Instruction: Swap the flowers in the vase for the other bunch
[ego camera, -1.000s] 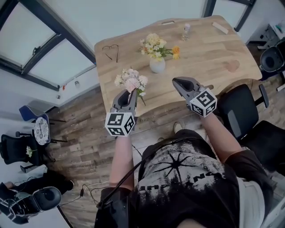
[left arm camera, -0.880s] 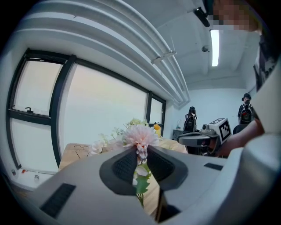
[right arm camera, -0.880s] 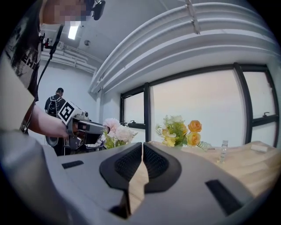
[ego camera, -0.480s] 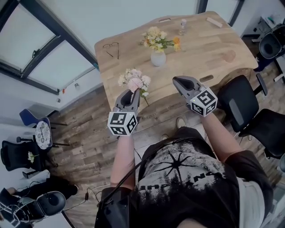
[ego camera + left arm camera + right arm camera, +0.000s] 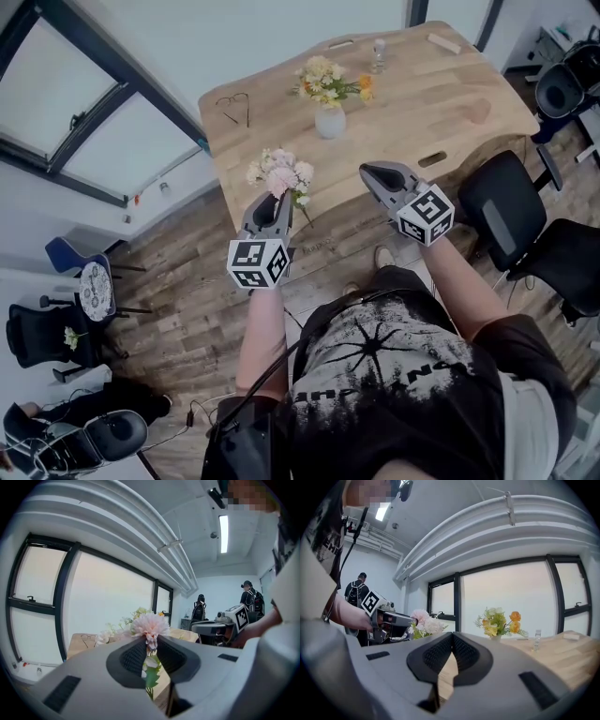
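One pink bunch (image 5: 279,173) is pinched by the left gripper (image 5: 277,202) at the surface's (image 5: 450,103) near edge, the right gripper (image 5: 367,171) is pressed together empty, and yellow flowers (image 5: 328,84) are seen in the vase (image 5: 329,124).

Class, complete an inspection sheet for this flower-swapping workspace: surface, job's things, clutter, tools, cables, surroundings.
Surface: light wooden table with curved edges.
Job's things: white vase stands on the table, holding yellow flowers; pink bunch is held in the air.
Clutter: glasses, small bottle and wooden block on the table.
Tools: left tool shut on the pink bunch's stems; right tool shut, empty.
Cables: dark cable on the floor.
Surroundings: black chair, windows.
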A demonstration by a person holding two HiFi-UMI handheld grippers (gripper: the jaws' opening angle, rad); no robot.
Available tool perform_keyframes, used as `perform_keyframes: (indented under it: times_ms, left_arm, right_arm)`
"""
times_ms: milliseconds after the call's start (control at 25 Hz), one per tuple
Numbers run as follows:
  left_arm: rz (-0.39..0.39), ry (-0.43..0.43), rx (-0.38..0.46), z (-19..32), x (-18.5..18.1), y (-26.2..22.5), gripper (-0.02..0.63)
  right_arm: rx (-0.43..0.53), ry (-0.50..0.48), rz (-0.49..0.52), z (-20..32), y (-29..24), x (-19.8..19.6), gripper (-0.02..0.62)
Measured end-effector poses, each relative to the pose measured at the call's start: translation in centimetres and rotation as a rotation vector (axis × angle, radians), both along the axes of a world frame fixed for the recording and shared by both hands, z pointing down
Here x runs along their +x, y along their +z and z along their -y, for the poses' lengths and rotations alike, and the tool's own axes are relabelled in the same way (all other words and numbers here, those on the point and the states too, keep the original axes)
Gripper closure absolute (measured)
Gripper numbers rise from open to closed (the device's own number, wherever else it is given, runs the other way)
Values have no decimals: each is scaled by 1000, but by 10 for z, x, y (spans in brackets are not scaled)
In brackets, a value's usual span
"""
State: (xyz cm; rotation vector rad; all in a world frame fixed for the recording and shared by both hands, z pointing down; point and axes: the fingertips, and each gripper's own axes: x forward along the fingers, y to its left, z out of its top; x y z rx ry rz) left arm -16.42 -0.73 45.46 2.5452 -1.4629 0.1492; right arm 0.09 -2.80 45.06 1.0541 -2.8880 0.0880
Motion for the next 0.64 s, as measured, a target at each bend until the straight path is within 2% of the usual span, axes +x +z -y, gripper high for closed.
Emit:
perform_keyframes:
  times_ms: [640]
  left_arm:
    - [4, -27, 5, -13, -9, 0, 531]
  right_arm:
    - [10, -13, -11, -11, 4, -7, 577]
